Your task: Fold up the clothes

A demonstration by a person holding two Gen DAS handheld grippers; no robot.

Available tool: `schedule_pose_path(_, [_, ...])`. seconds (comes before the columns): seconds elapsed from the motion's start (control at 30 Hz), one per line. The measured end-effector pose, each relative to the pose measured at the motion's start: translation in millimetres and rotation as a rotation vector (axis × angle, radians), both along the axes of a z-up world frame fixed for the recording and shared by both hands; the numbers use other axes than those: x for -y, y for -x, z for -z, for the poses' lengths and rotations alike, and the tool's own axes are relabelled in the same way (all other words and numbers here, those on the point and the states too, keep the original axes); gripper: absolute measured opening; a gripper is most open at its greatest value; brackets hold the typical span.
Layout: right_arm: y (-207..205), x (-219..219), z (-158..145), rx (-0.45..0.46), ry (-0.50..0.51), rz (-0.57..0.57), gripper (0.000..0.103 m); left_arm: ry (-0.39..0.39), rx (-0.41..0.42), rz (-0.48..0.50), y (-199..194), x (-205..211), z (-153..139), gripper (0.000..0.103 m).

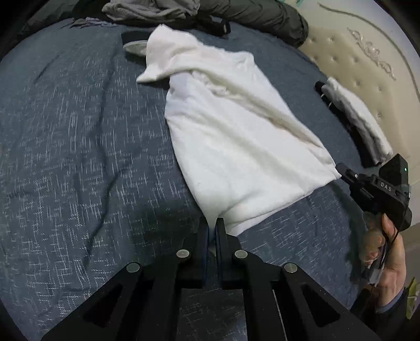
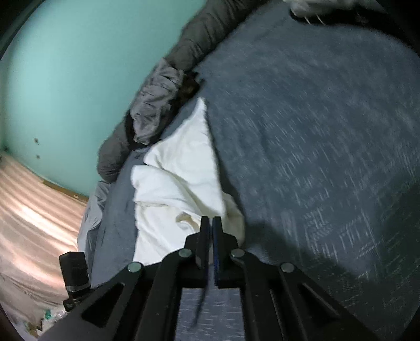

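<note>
- White garment [image 1: 236, 126] lies spread on the bed [image 1: 78, 131].
- Left tool [image 1: 212, 223] pinched tight on its near hem corner; right tool [image 2: 211, 221] clamped on the other corner.
- Advice: lift both corners evenly, keep the hem taut.
- Only the left view shows the folded pile [image 1: 359, 118] by the headboard; only the right shows the green wall [image 2: 78, 78].

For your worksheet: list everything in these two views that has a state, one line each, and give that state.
White garment: spread on the bed, partly folded, sleeve laid across it.
Left claw: shut on the garment's near corner.
Right claw: shut on the garment's hem.
Folded white clothes: stacked by the headboard.
Grey clothes: heaped, unfolded.
Blue bedspread: wrinkled.
</note>
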State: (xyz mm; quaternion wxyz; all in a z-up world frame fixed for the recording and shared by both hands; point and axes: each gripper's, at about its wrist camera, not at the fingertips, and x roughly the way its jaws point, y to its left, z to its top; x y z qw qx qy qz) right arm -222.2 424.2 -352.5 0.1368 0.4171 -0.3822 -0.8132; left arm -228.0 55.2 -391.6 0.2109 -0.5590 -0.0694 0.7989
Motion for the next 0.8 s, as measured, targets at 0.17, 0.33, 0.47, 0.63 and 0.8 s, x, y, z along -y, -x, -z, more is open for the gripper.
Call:
schedule_pose_path(0.17, [1.9, -0.6, 1.2, -0.007, 0.005, 0.005, 0.002, -0.004, 0.005, -0.021, -0.6, 1.9, 0.4, 0.007])
schedule_pose_path(0.33, [-0.2, -1.3, -15.4, -0.089, -0.029, 0.023, 0.005, -0.033, -0.009, -0.063, -0.5, 9.1, -3.2, 0.032])
schedule_pose_path(0.47, [6.6, 18.3, -16.1, -0.099, -0.035, -0.079, 0.005, -0.015, -0.008, -0.054, 2.6, 1.9, 2.6, 0.032])
schedule_pose_path(0.63, [13.3, 30.6, -3.3, -0.026, -0.096, -0.110, 0.005, 0.035, -0.018, -0.019, 0.7, -7.9, 12.7, 0.032])
schedule_pose_path(0.8, [10.3, 29.5, -9.3, -0.034, -0.188, -0.089, 0.005, 0.011, -0.050, -0.021, -4.1, -0.7, 11.0, 0.037])
